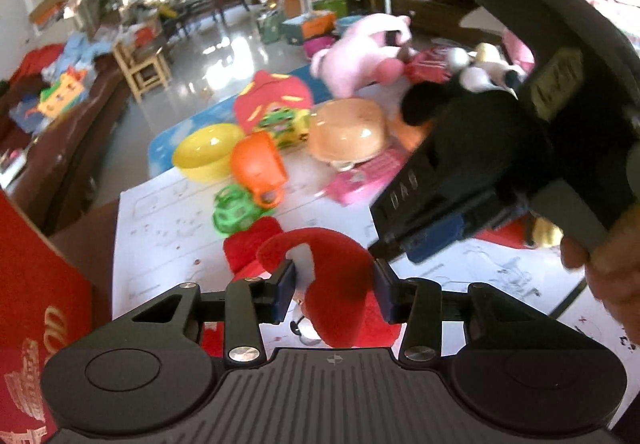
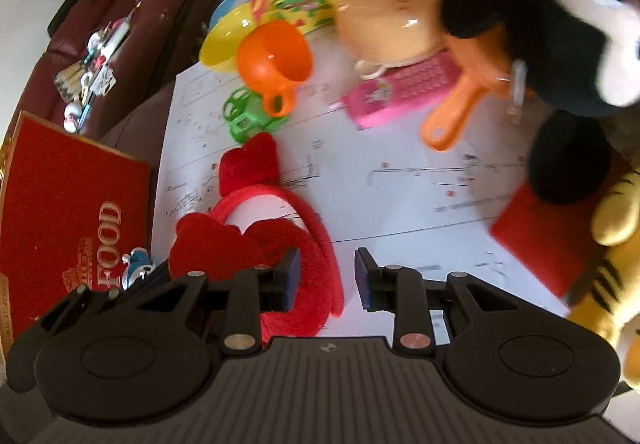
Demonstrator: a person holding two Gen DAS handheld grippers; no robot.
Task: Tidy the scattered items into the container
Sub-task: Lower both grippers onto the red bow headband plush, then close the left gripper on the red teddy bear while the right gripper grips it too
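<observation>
**Left gripper closed on red plush headband; right gripper holds nothing**

In the left wrist view the left gripper point(image 1: 335, 290) has its pads pressed on either side of a red plush headband point(image 1: 340, 284), which fills the gap between them at 6 o'clock in the view. The right gripper point(image 1: 390, 244) shows at 3 o'clock in that view, a person's hand point(image 1: 608, 264) wrapped around its handle.

In the right wrist view the right gripper's point(image 2: 328, 278) jaws stand at a narrow gap with only the white paper of the worktop point(image 2: 400, 203) between them; the headband point(image 2: 280, 244) lies just beside its left finger, toward 9 o'clock, and I cannot tell whether they touch.

A red box point(image 2: 72, 203) printed "FOOD" sits at 9 o'clock in that view, at the worktop's edge. Scattered toward 12 o'clock are a green lattice ball point(image 2: 244, 115), an orange cup point(image 2: 276, 59), a yellow bowl point(image 2: 228, 39), a tan burger toy point(image 2: 392, 23), a pink toy phone point(image 2: 400, 91) and an orange toy pan point(image 2: 456, 115). A black mouse plush point(image 2: 552, 43) leans at 2 o'clock, with a striped yellow plush point(image 2: 612, 244) at 4 o'clock.
</observation>
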